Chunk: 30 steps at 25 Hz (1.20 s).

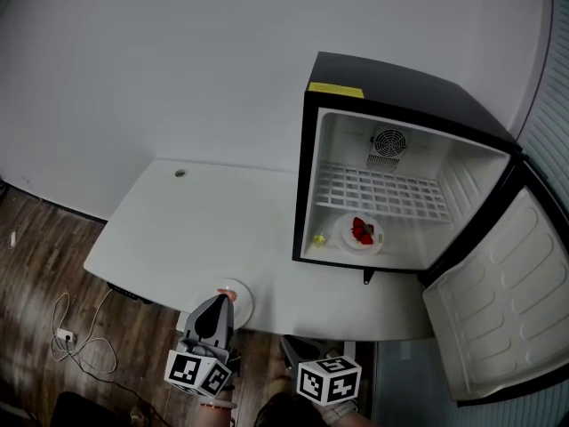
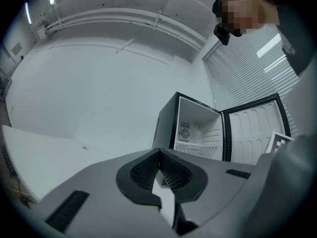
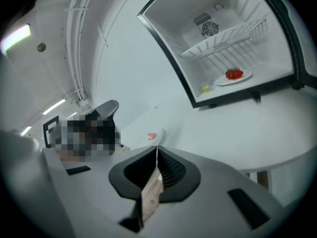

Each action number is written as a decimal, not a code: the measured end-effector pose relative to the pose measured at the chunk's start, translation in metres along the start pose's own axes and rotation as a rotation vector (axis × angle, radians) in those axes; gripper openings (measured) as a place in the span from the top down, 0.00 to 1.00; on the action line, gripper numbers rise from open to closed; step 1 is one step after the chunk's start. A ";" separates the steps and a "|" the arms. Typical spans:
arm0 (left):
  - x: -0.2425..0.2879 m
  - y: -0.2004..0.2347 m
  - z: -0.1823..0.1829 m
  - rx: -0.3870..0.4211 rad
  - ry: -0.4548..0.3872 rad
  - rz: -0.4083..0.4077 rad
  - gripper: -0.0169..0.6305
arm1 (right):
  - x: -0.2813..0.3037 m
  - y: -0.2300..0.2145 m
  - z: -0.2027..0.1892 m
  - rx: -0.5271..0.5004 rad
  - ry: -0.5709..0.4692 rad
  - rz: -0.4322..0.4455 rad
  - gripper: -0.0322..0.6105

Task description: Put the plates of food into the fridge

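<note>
Left gripper [image 2: 159,155]: fingers [image 2: 173,175] together, nothing between them.
Right gripper [image 3: 157,150]: fingers [image 3: 171,171] together, empty.
Near plate [image 1: 240,301]: reddish food on it; at the front edge of the worktop [image 1: 160,221], just past both sets of fingertips.
Far plate [image 1: 359,235]: red food; on the floor of the fridge [image 1: 391,87] under the wire shelf [image 1: 382,194], well beyond the fingers.
Fridge door [image 1: 498,301]: wide open, off to the right of the right fingers.

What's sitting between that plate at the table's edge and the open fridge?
Nothing: in the head view, only bare white tabletop separates the plate from the fridge.
</note>
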State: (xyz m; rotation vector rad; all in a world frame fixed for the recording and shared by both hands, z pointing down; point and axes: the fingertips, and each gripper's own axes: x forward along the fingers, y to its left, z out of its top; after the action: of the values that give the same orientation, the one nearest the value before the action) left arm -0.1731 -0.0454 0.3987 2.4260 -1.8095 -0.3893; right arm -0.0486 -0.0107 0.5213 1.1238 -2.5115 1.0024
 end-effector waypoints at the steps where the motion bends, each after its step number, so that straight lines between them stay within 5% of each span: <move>1: -0.010 0.006 -0.001 0.003 0.003 0.022 0.96 | 0.004 0.009 -0.007 0.009 0.009 0.022 0.94; 8: -0.064 0.041 -0.011 0.009 0.013 0.125 0.96 | 0.045 0.052 -0.040 0.246 0.062 0.184 0.93; 11: -0.076 0.051 -0.014 0.003 0.015 0.152 0.96 | 0.067 0.061 -0.049 0.406 0.095 0.214 0.83; 16: -0.086 0.064 -0.023 -0.003 0.021 0.169 0.96 | 0.102 0.062 -0.053 0.643 0.101 0.215 0.77; 30: -0.096 0.090 -0.032 -0.006 0.038 0.198 0.96 | 0.149 0.066 -0.058 1.011 0.069 0.241 0.75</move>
State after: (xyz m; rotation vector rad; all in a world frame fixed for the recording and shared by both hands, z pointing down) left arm -0.2746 0.0174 0.4639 2.2069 -2.0050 -0.3283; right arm -0.2029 -0.0264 0.5974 0.9186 -2.0727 2.4642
